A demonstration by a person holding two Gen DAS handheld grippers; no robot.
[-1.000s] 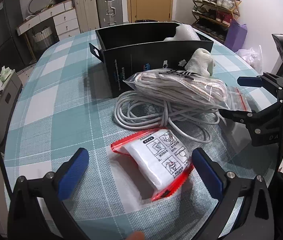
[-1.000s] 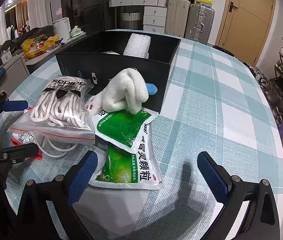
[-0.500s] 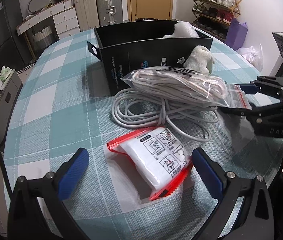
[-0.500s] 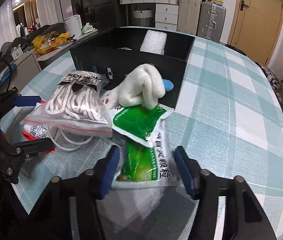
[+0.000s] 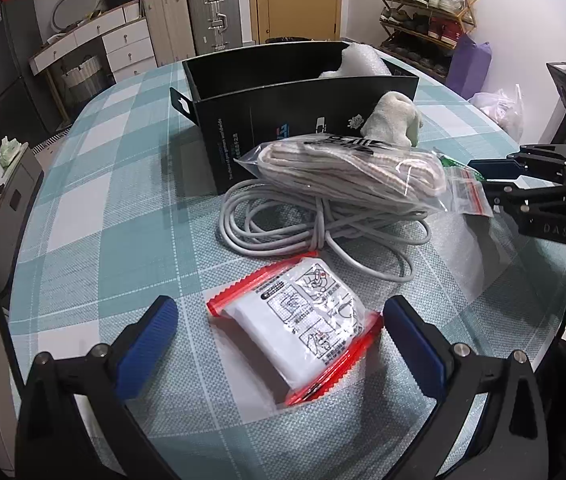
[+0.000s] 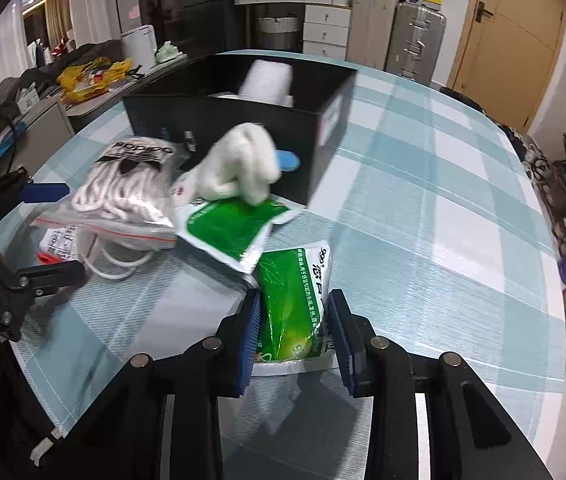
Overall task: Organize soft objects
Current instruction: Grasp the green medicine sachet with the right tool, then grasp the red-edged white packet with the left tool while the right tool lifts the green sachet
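Checked tablecloth (image 5: 95,208) carries the clutter beside the black box (image 5: 283,120). Right gripper (image 6: 294,336) — closed on the green packet (image 6: 293,304). Left gripper (image 5: 279,332) — spread wide, straddling the red-edged pouch (image 5: 299,324), gripping nothing.

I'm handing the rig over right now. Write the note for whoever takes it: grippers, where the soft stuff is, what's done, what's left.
Right gripper: shut on the lower green packet, which looks partly raised off the table.
Left gripper: open, hovering by the red-edged white pouch, not touching.
Black box: already holds a white bubble-wrap roll.
Still on the table: second green packet with the white plush on it, bagged rope on top of the grey cable coil, and the pouch.
Left to do: likely put the held packet in the box, then the rest.
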